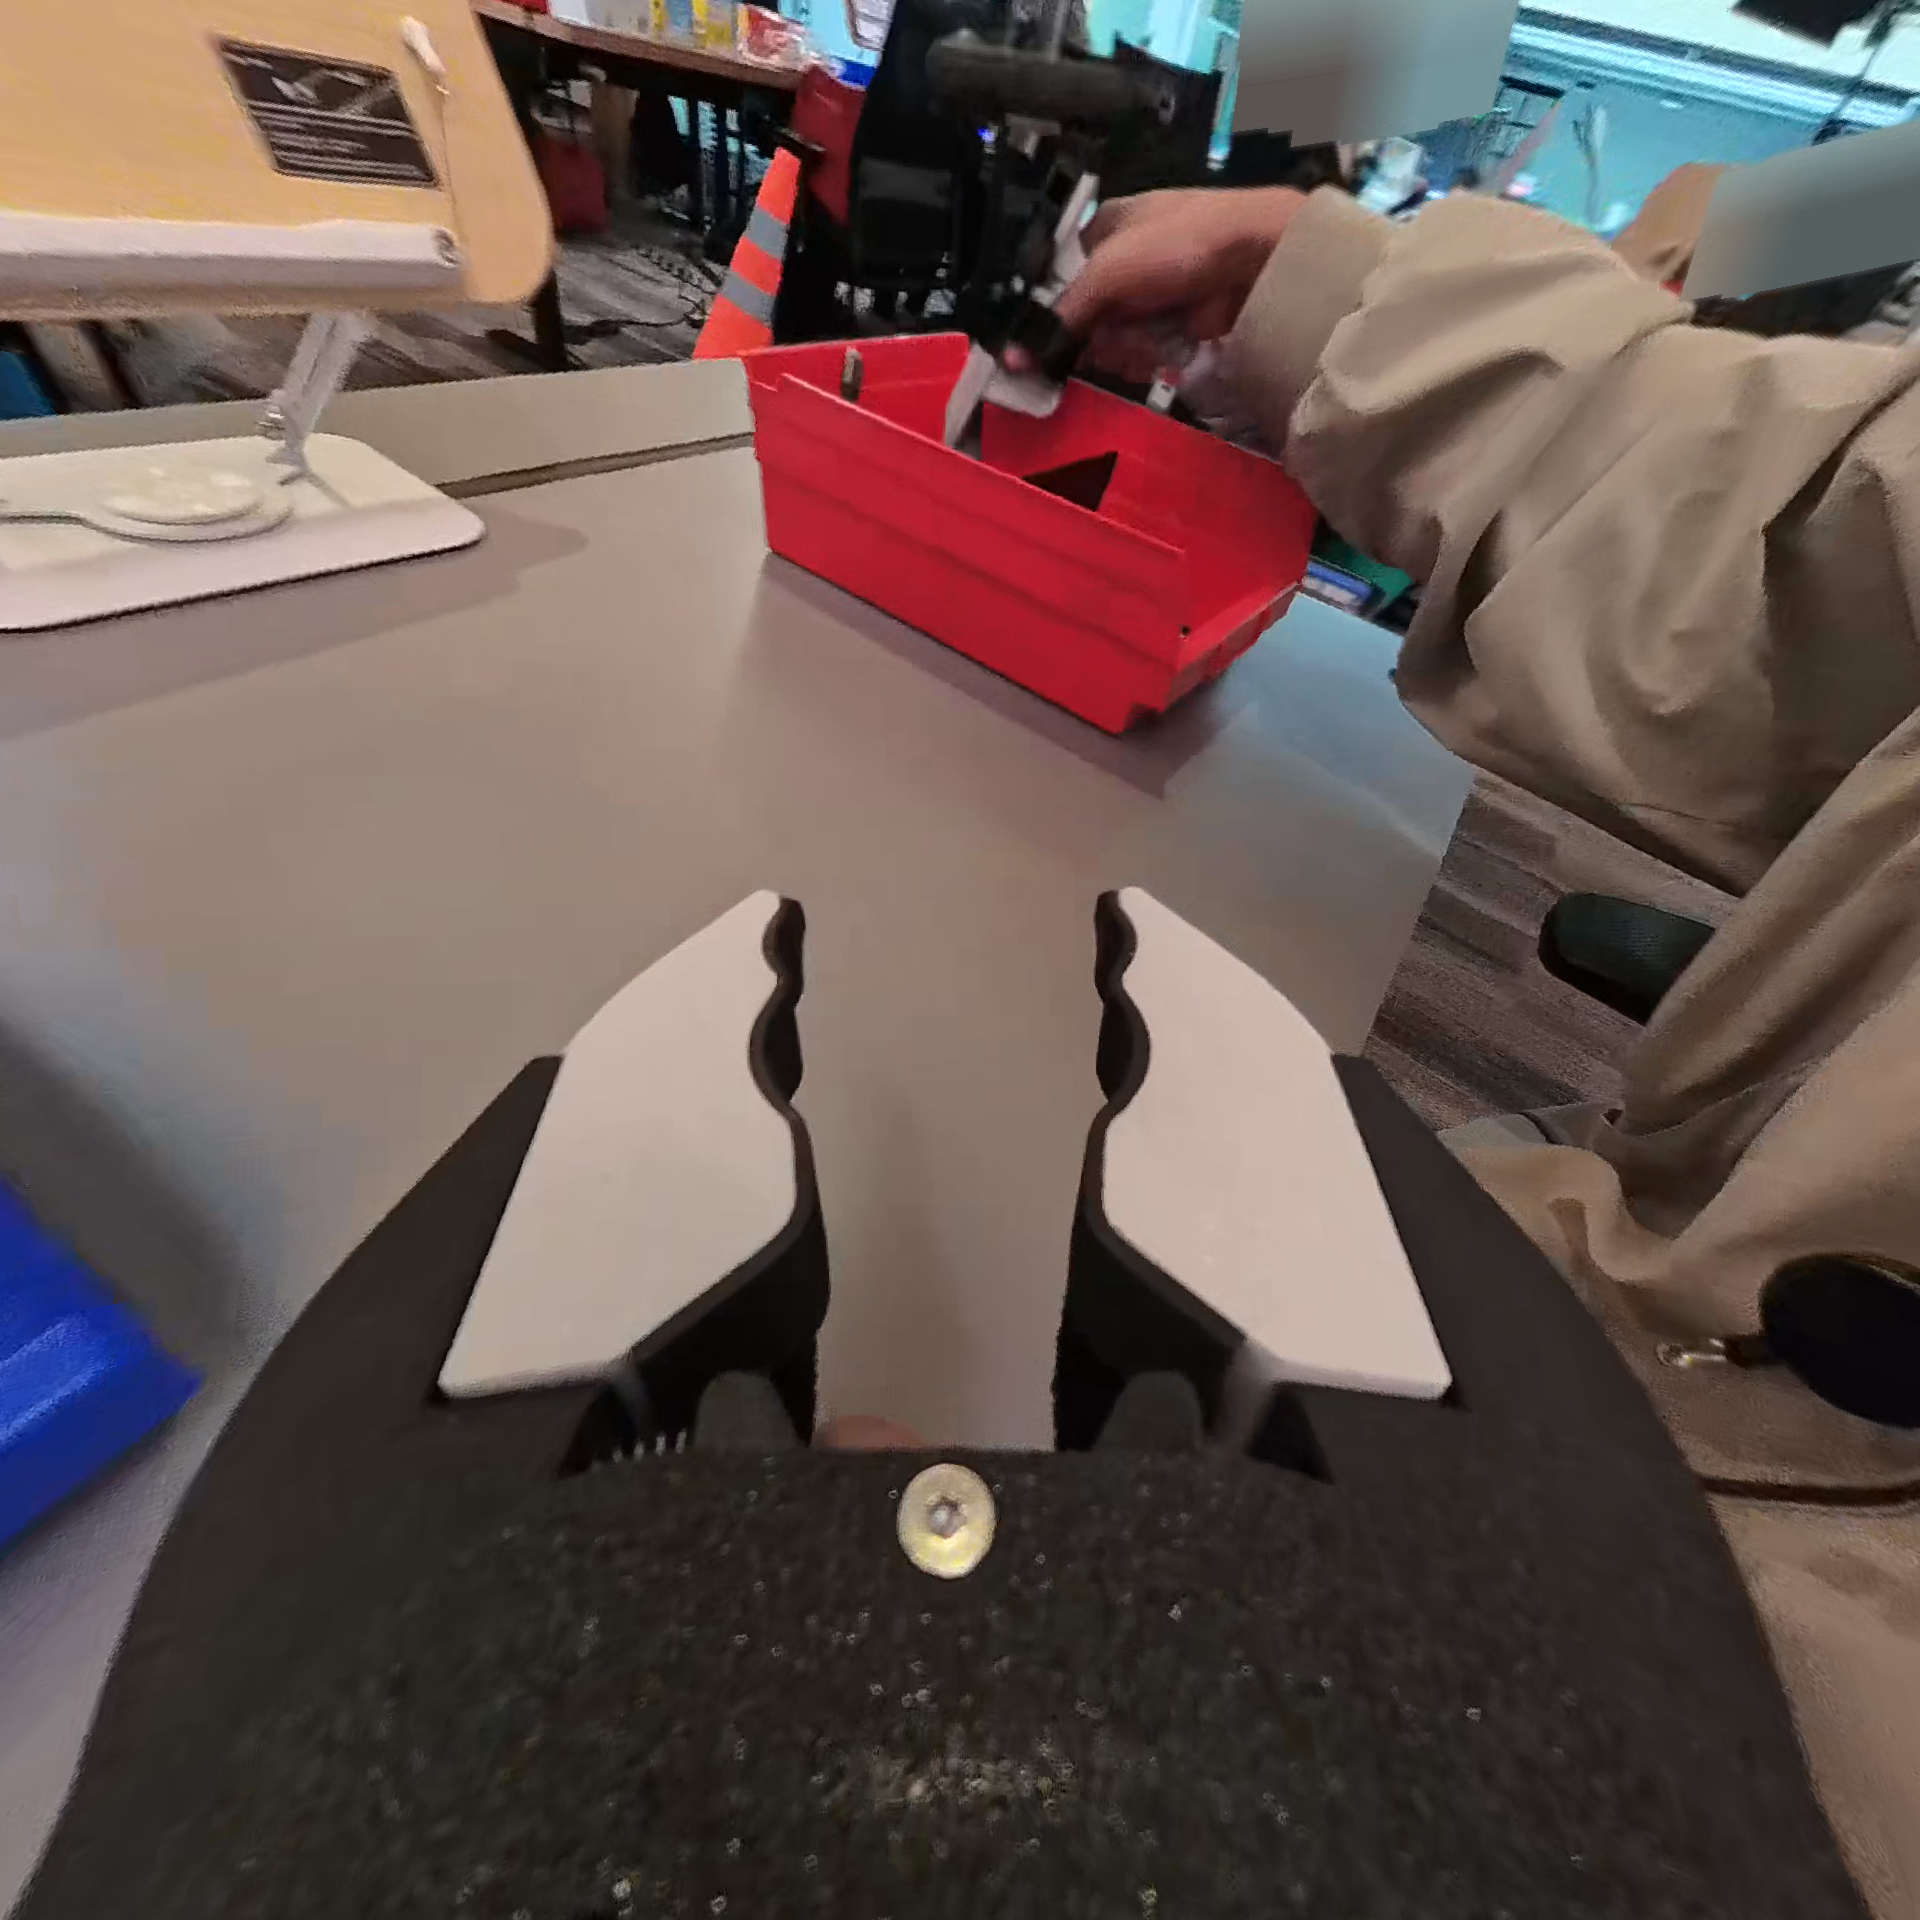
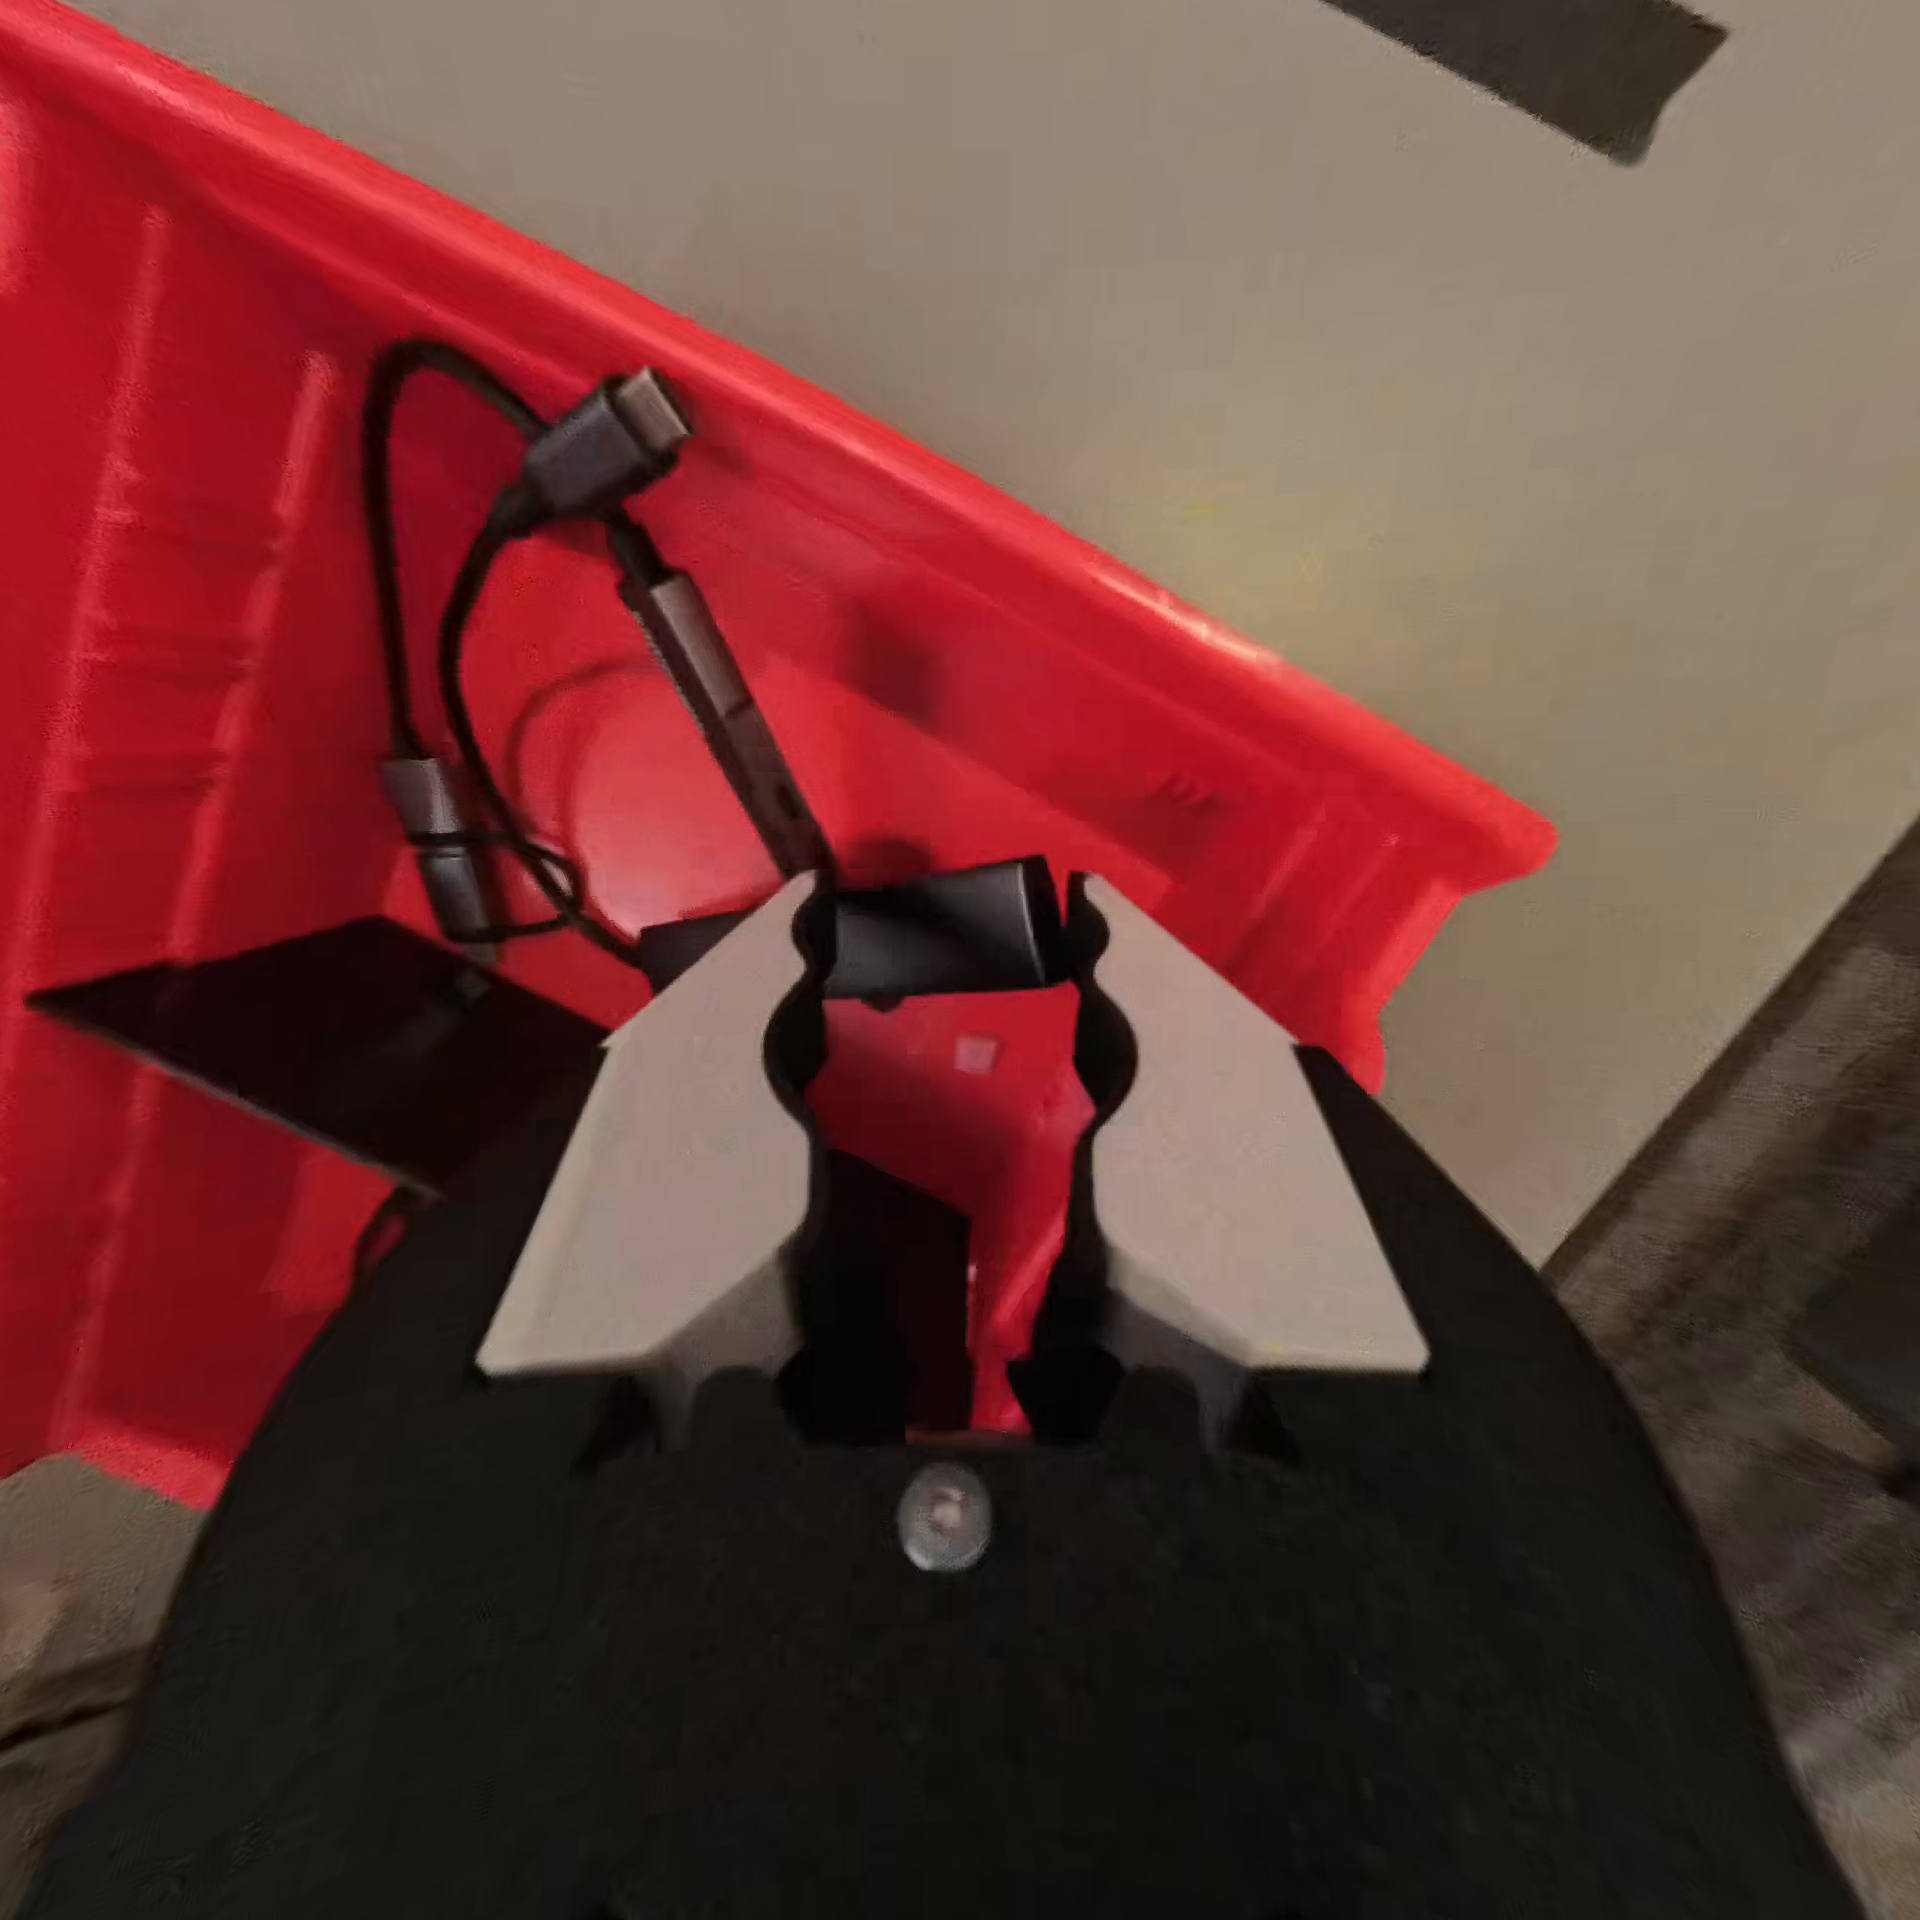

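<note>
The left gripper (image 1: 948,935) hovers low over a grey table (image 1: 520,852), its jaws apart with nothing between them. At the near left edge sits a corner of a blue bin (image 1: 62,1382). Farther out on the left stands a white stand (image 1: 208,520) with a flat base and a thin leg, carrying a tilted wooden board (image 1: 260,125). Across the table near its right edge rests a red bin (image 1: 987,551), where a person's hand (image 1: 1164,270) in a beige sleeve (image 1: 1558,468) holds the right gripper (image 2: 940,935), tipped down into the bin.

Inside the bin, the right gripper's jaws are closed on a dark grey plug (image 2: 940,935) pinched crosswise at the fingertips. From it a black cable (image 2: 416,623) loops up along the bin's inner wall, with other grey plugs along it (the view is somewhat blurred). A black triangular cut-out shows in the bin's wall.

Beyond the table, an orange cone (image 1: 758,260), dark desks and cluttered shelves fill a bright room with a carpeted floor.
</note>
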The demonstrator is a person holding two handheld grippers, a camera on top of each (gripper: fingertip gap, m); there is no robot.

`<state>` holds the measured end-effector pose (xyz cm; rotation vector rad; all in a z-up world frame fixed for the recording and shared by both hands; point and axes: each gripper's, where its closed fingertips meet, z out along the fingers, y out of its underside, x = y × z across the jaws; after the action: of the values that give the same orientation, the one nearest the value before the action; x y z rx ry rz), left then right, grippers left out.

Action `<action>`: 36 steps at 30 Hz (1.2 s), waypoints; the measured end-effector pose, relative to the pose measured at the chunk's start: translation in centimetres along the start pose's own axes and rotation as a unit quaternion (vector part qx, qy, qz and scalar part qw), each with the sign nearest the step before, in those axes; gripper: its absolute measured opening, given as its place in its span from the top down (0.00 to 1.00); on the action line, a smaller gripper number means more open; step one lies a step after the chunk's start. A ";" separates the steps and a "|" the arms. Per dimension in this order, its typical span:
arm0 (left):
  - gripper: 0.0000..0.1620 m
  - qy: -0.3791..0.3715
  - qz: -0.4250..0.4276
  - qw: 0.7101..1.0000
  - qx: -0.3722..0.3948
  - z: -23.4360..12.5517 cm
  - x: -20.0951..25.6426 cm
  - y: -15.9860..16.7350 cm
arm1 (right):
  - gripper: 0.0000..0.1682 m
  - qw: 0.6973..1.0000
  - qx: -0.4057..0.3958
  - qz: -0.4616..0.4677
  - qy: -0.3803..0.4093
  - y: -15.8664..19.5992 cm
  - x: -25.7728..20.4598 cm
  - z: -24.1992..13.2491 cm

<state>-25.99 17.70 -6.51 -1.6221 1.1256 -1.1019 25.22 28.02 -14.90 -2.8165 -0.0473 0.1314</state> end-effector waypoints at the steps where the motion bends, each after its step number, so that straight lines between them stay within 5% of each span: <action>1: 0.66 -0.013 0.001 1.000 0.003 -0.9 -0.3 -0.3 | 0.75 0.999 0.003 -0.021 0.027 -0.5 0.2 0.2; 4: 0.65 -0.072 0.008 0.997 0.016 -4.1 -1.8 -1.0 | 0.70 0.990 0.076 -0.054 0.102 -2.2 0.2 -2.3; 7: 0.67 -0.173 0.028 0.984 0.021 -7.8 -5.2 -0.9 | 0.68 0.958 0.204 -0.068 0.188 -3.4 -0.7 -8.8; 11: 0.72 -0.304 0.000 0.953 0.013 -11.6 -11.0 1.5 | 0.62 0.899 0.382 -0.011 0.215 0.4 -6.2 -15.3; 15: 0.75 -0.339 -0.071 0.938 0.022 -13.3 -13.8 4.0 | 0.61 0.868 0.478 0.065 0.116 7.6 -15.0 -13.3; 20: 0.79 -0.374 -0.065 0.925 -0.006 -15.4 -16.0 6.3 | 0.55 0.820 0.534 0.140 0.153 15.1 -19.3 -10.1; 25: 0.79 -0.380 -0.107 0.919 0.001 -16.0 -16.6 6.7 | 0.54 0.820 0.534 0.087 0.186 14.8 -19.4 -10.6; 36: 0.79 -0.431 -0.056 0.898 -0.066 -16.1 -16.5 8.1 | 0.57 0.881 0.435 0.095 0.159 15.1 -18.5 -6.1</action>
<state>-46.48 29.17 -13.28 -1.9908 0.5141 -0.2663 7.67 10.92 -12.35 -1.8983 0.2921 -0.2213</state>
